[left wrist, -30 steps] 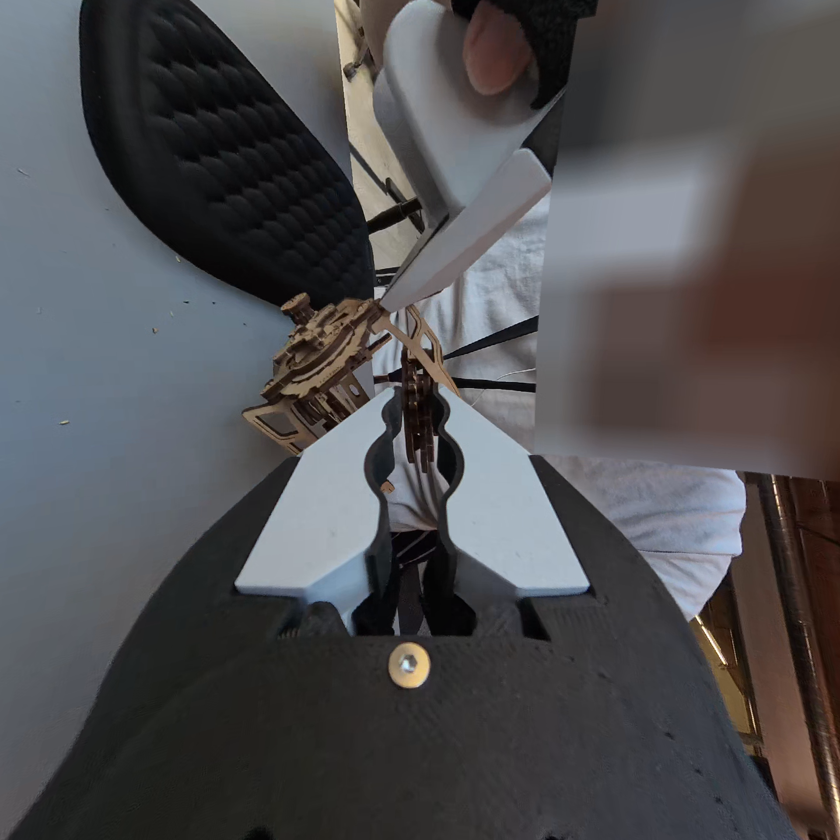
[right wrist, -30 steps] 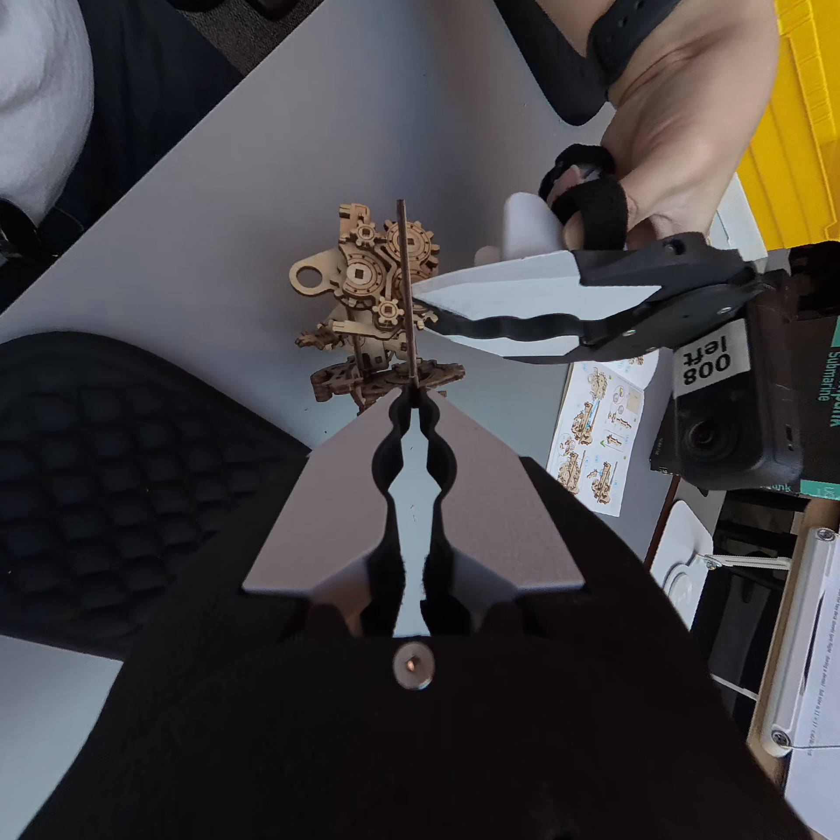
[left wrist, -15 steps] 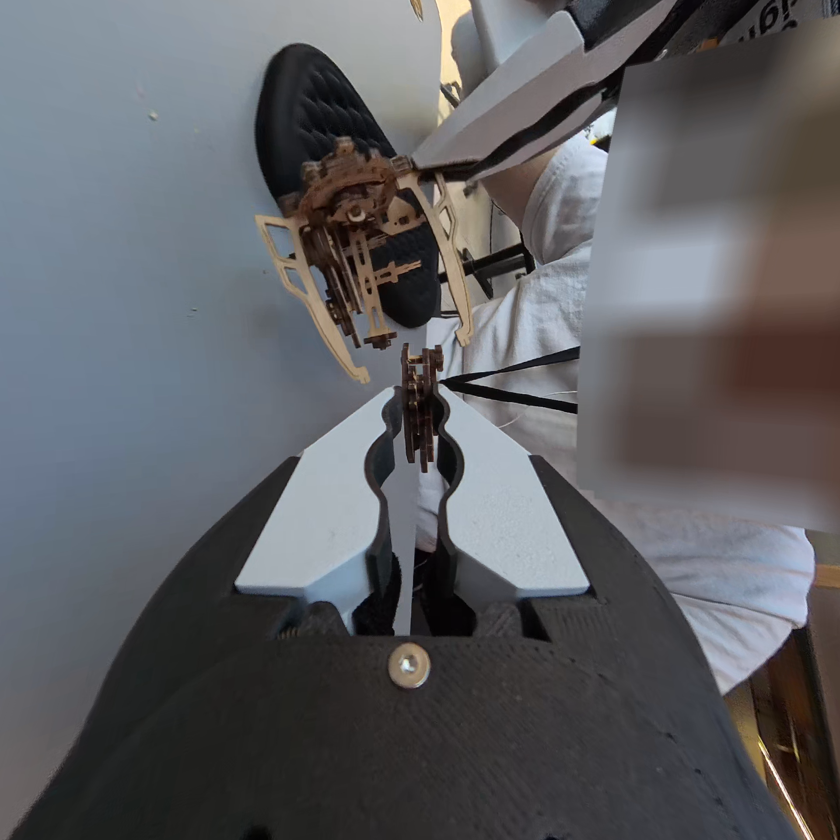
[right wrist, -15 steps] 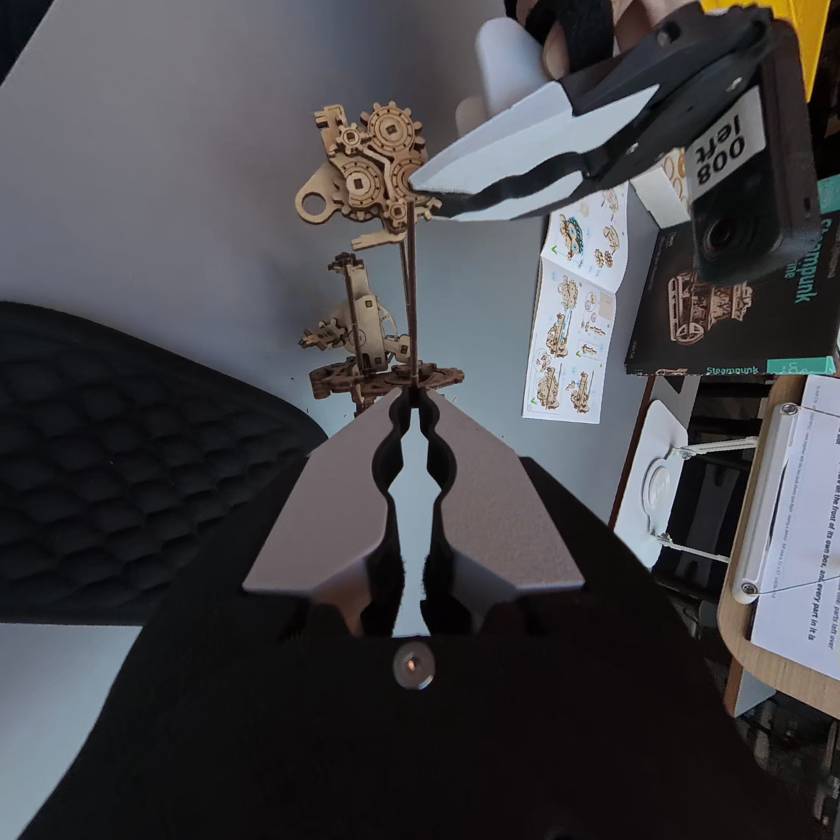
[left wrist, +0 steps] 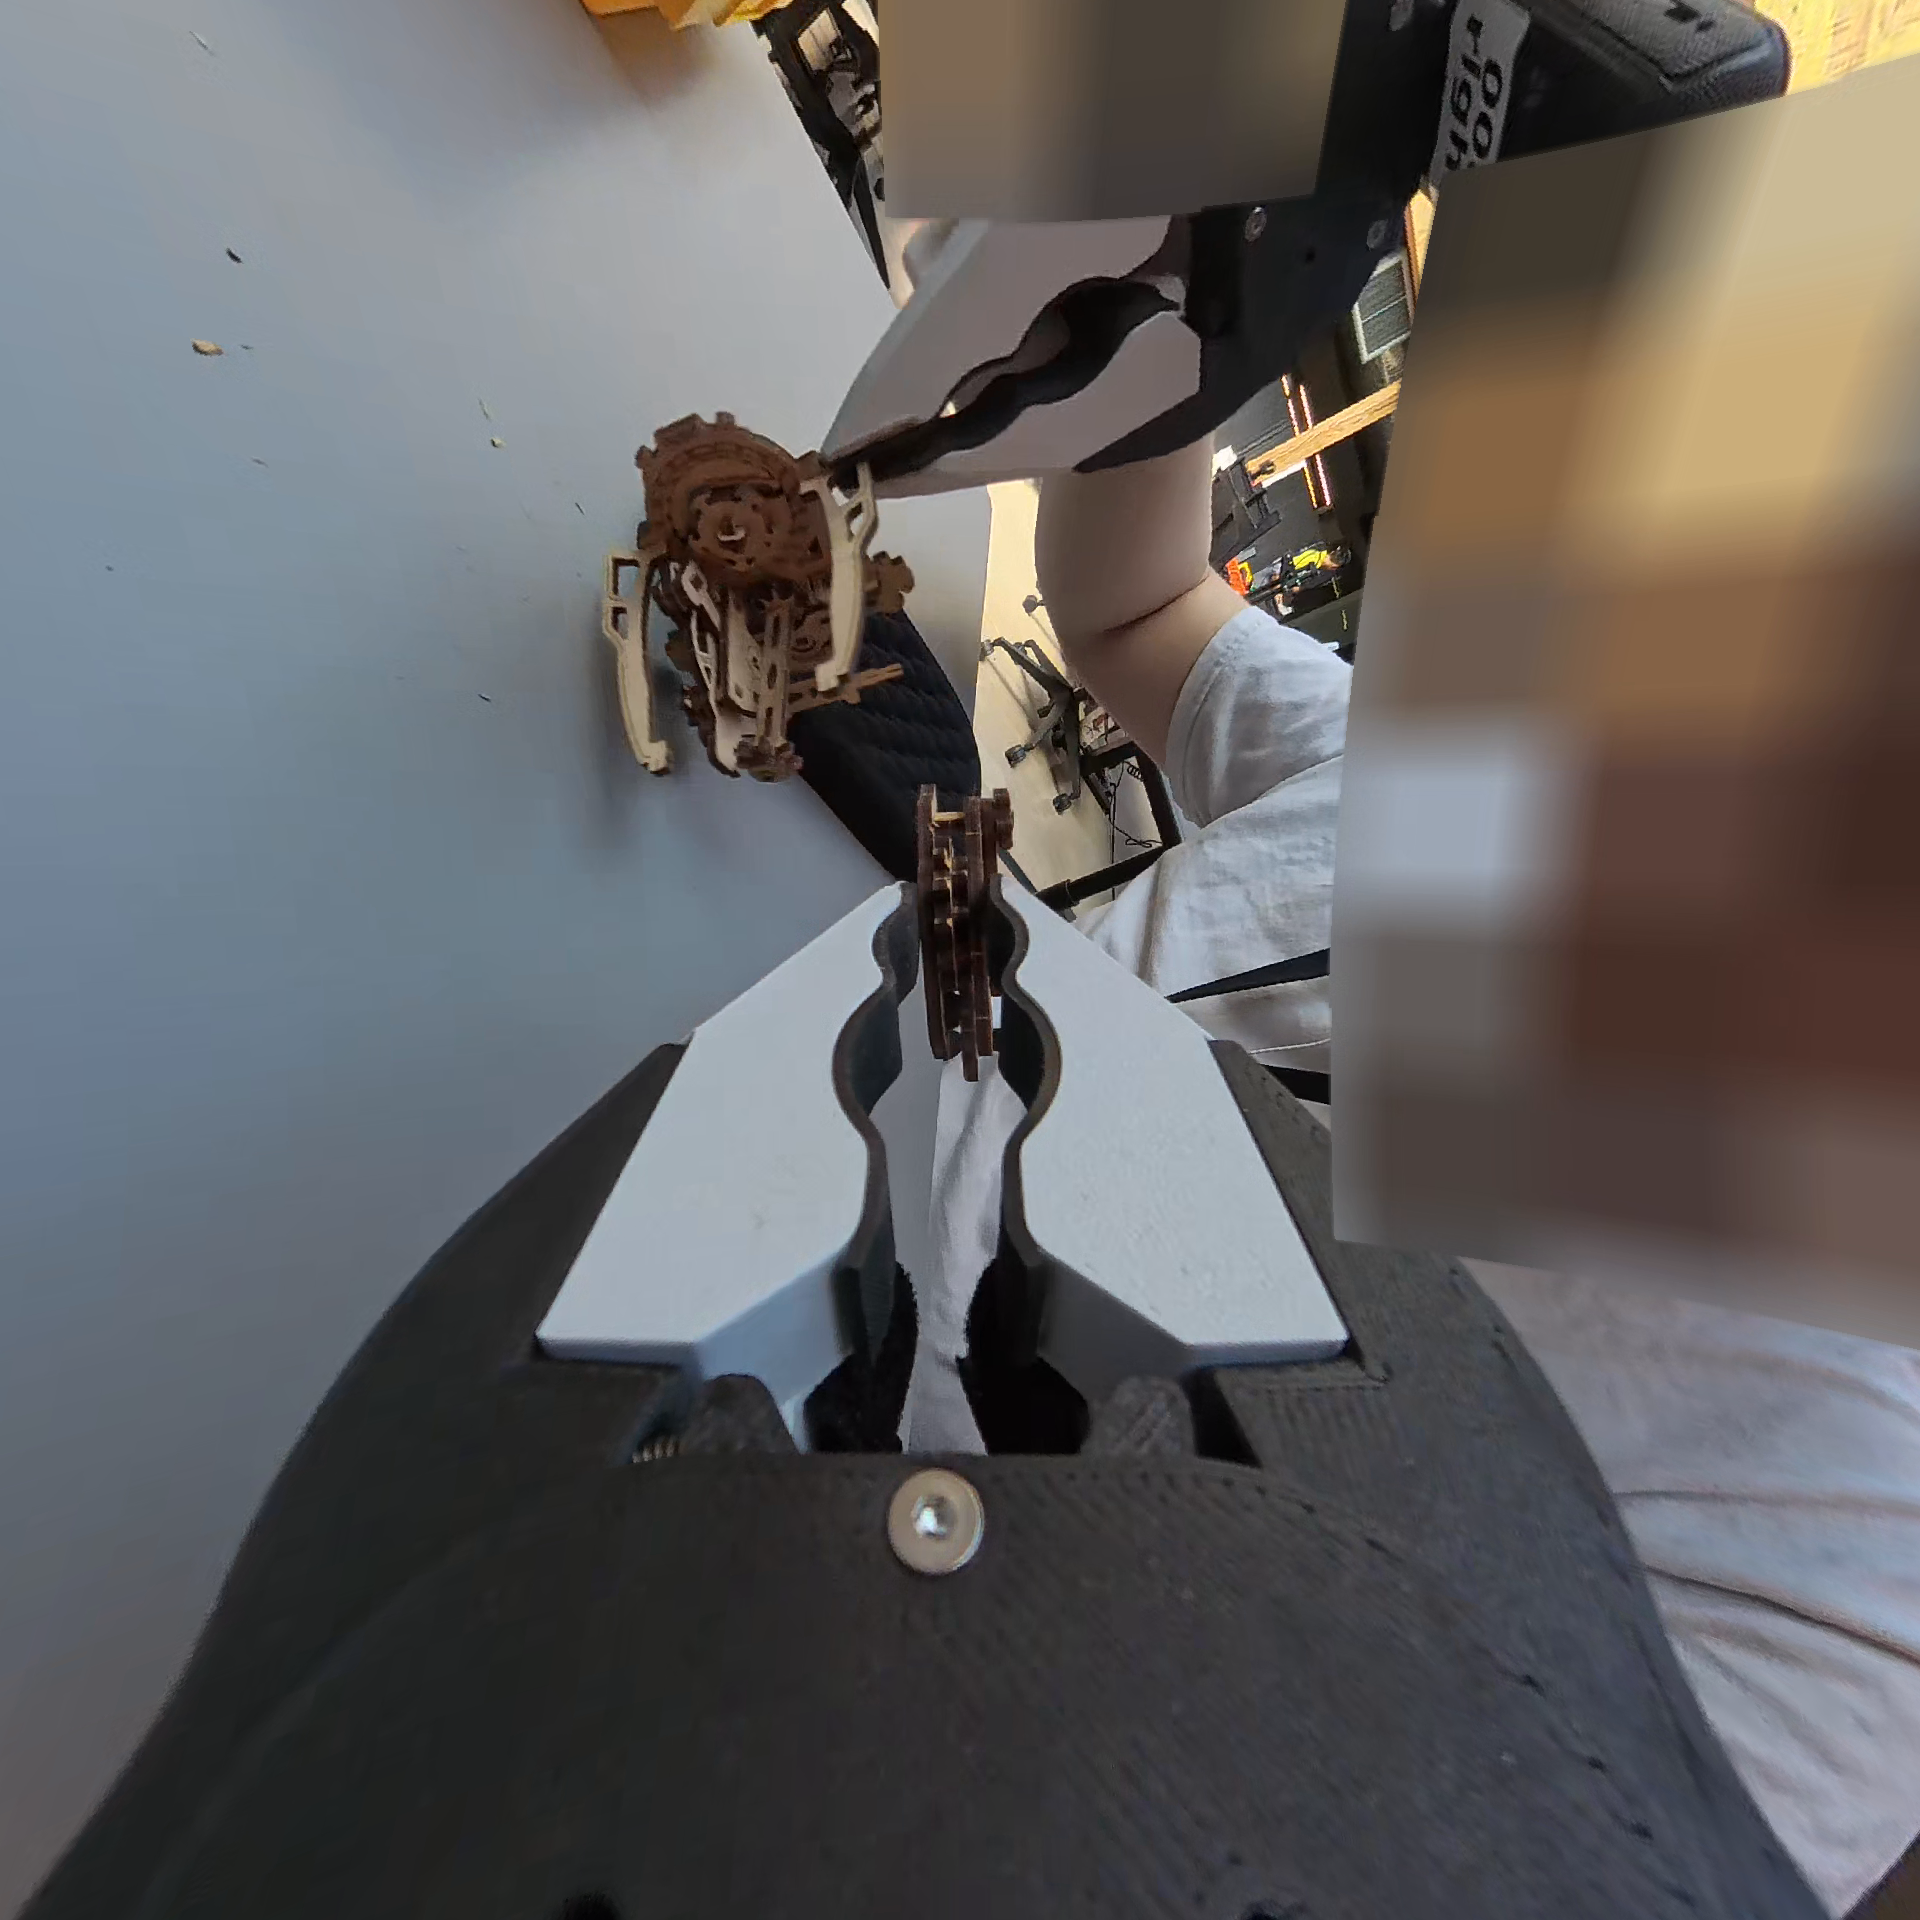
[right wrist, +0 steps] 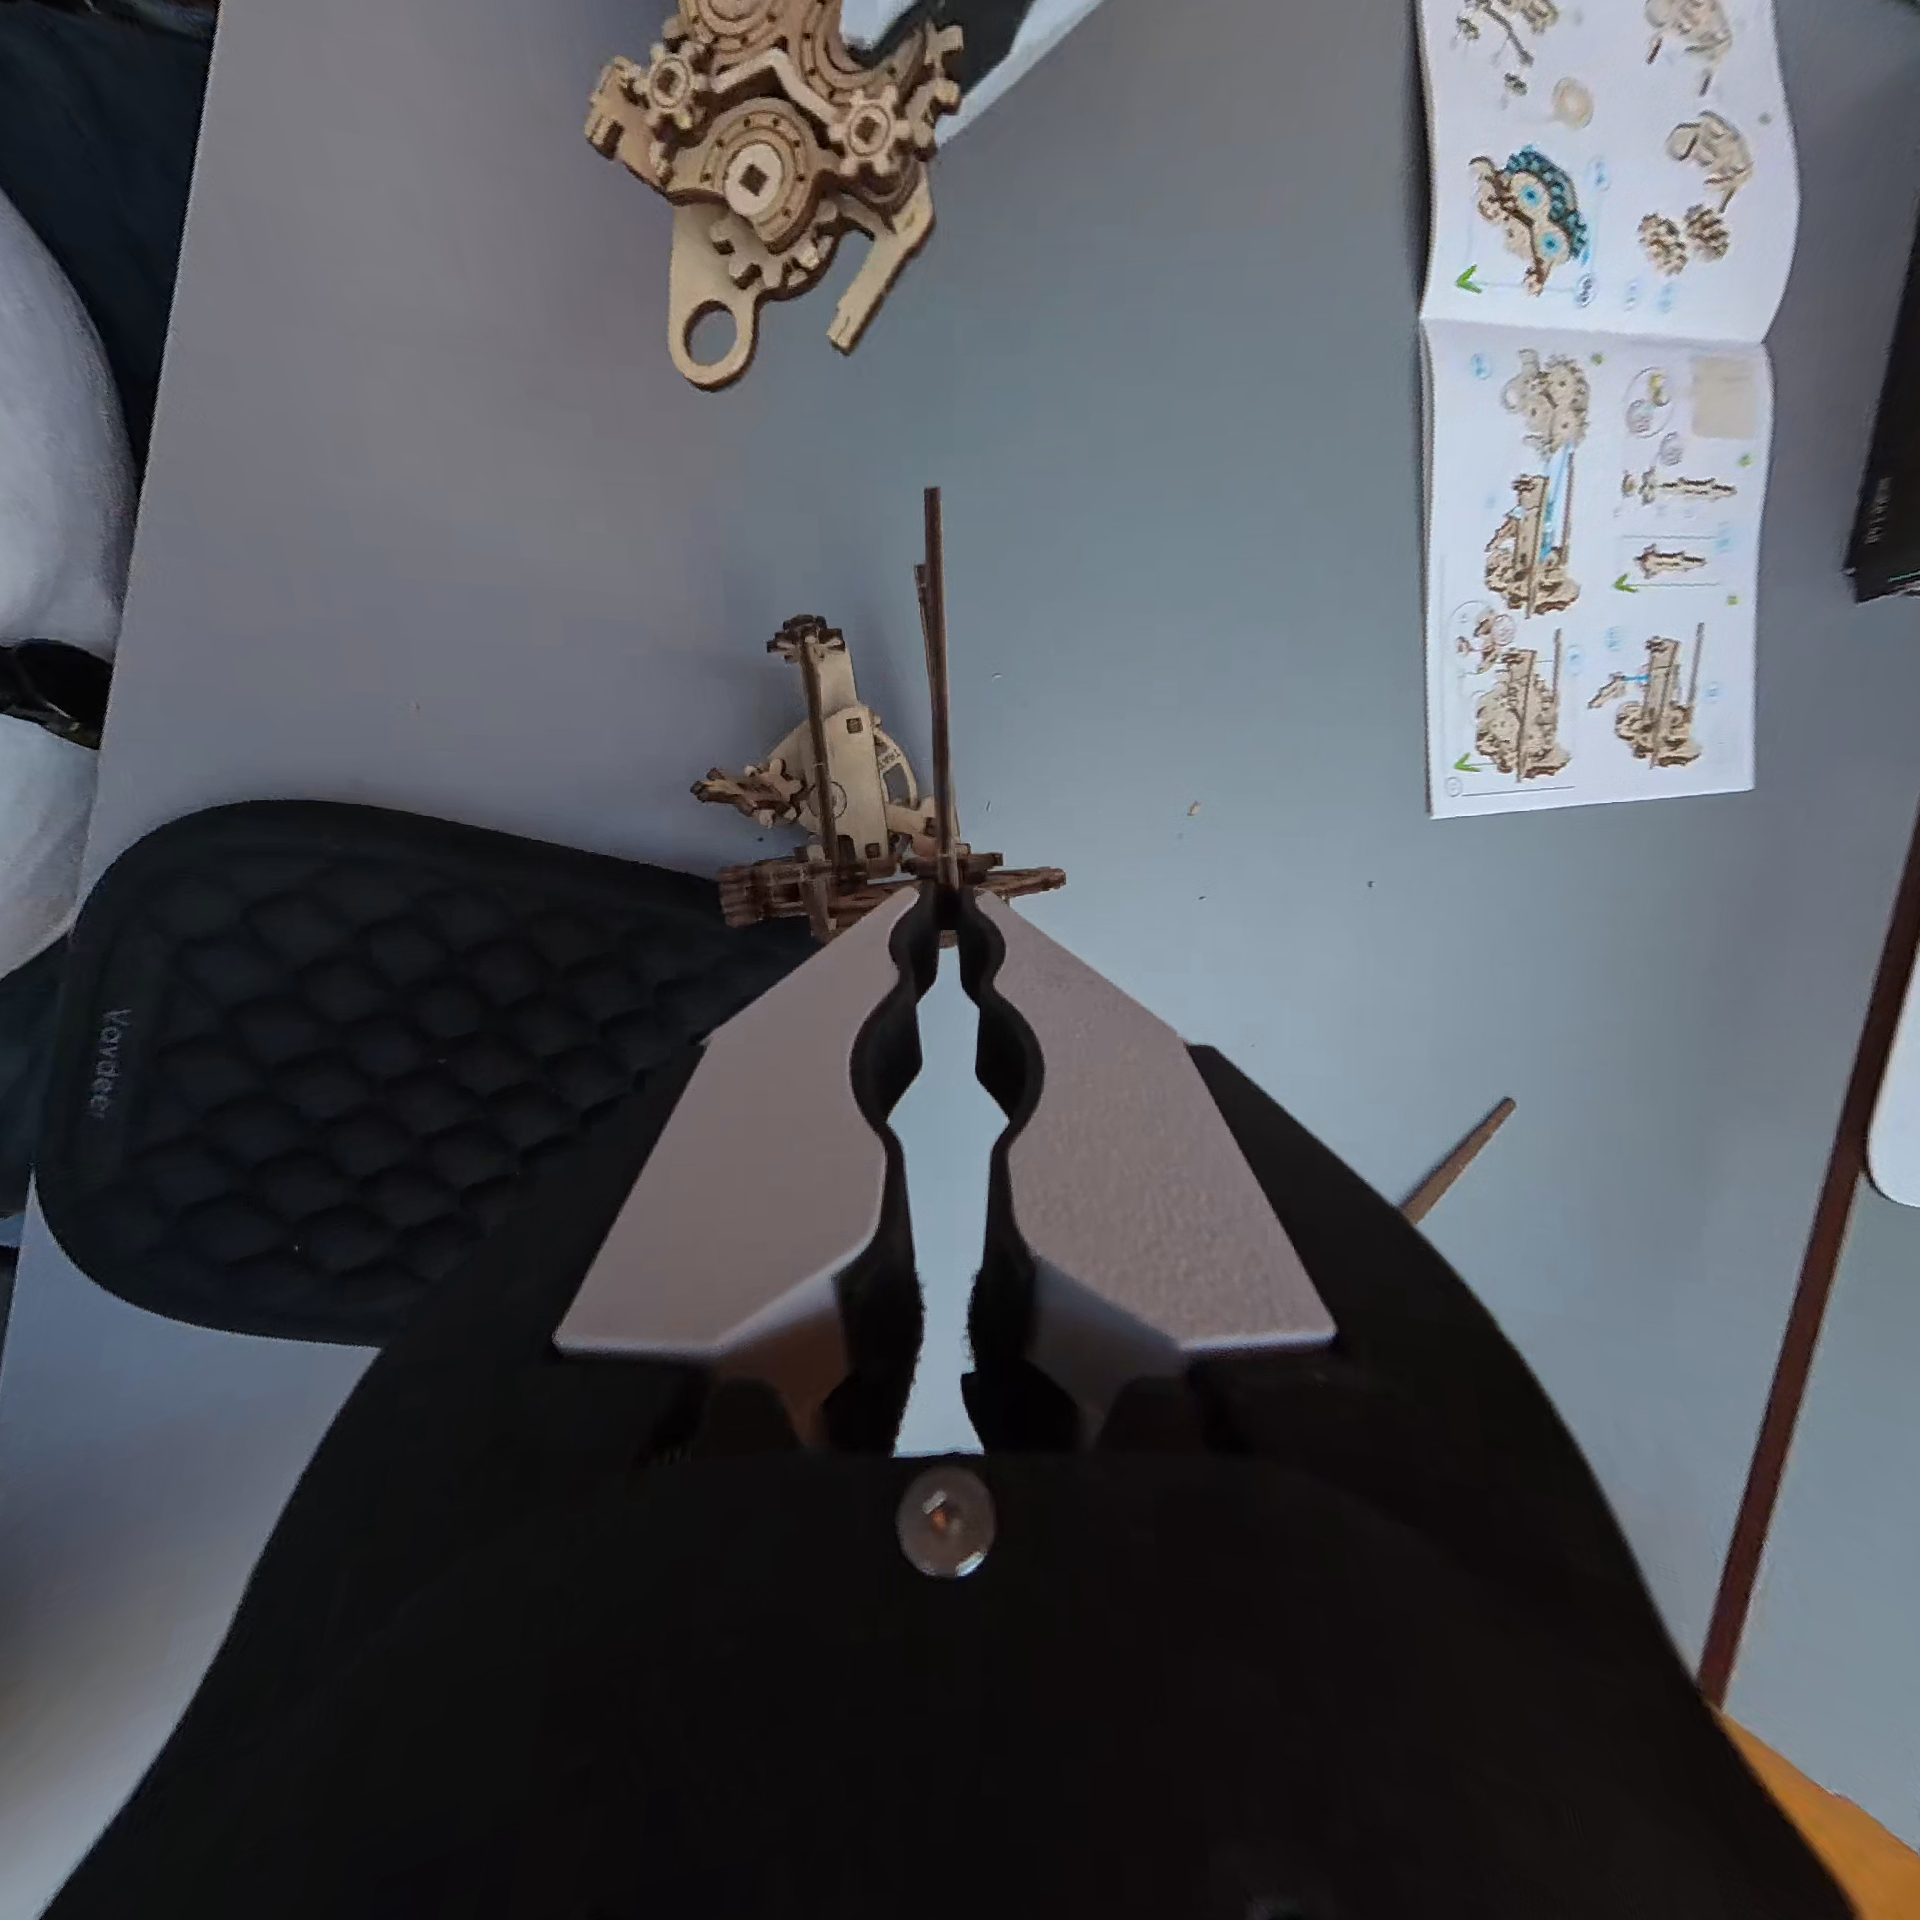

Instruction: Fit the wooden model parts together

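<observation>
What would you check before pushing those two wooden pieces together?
1. Left gripper shut on the gear cluster: ok.
2. Right gripper shut on the frame assembly: ok.
3. Pieces apart, not yet touching: ok.
4. Mating slots lined up: cannot tell.
5. Frame's thin upright panel unbent: ok.
6. Instruction sheet open on the table: ok.
</observation>
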{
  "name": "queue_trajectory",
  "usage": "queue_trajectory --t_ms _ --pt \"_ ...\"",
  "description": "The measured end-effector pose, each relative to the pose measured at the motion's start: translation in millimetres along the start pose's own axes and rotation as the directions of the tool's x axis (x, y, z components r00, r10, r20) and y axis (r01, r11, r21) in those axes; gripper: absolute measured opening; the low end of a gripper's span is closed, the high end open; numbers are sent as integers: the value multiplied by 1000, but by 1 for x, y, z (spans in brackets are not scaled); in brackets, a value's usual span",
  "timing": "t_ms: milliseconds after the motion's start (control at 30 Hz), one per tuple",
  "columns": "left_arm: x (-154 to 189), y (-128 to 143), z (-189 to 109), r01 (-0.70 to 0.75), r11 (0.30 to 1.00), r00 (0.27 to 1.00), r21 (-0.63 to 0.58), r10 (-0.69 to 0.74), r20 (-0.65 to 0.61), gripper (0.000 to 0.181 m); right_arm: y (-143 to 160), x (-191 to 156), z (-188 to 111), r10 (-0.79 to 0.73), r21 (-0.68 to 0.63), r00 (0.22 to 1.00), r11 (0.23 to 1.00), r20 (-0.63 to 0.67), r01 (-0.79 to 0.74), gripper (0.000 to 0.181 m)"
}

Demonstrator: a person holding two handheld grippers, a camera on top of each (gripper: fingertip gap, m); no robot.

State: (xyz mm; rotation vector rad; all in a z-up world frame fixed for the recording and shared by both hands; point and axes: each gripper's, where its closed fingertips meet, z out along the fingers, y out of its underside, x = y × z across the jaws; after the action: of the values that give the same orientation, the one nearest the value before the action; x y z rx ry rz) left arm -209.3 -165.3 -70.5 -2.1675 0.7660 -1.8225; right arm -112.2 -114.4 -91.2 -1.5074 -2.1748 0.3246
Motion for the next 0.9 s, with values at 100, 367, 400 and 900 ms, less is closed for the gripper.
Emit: queue_trajectory --t_ms 100,367,400,900 --pt "2 5 3 -14 1000 1000 18 13 28 10 0 3 7 33 -26 998 999 50 -32 2" --pt "-5 12 10 -16 999 998 38 14 67 10 -7 8 13 8 -6 996 1000 85 -8 2" --pt "-7 14 10 -3 999 998 41 1 58 10 -7 8 13 5 5 996 1000 83 -6 2" --pt "-12 12 7 -7 1000 999 28 6 42 10 -10 7 14 29 182 995 982 96 -46 8"
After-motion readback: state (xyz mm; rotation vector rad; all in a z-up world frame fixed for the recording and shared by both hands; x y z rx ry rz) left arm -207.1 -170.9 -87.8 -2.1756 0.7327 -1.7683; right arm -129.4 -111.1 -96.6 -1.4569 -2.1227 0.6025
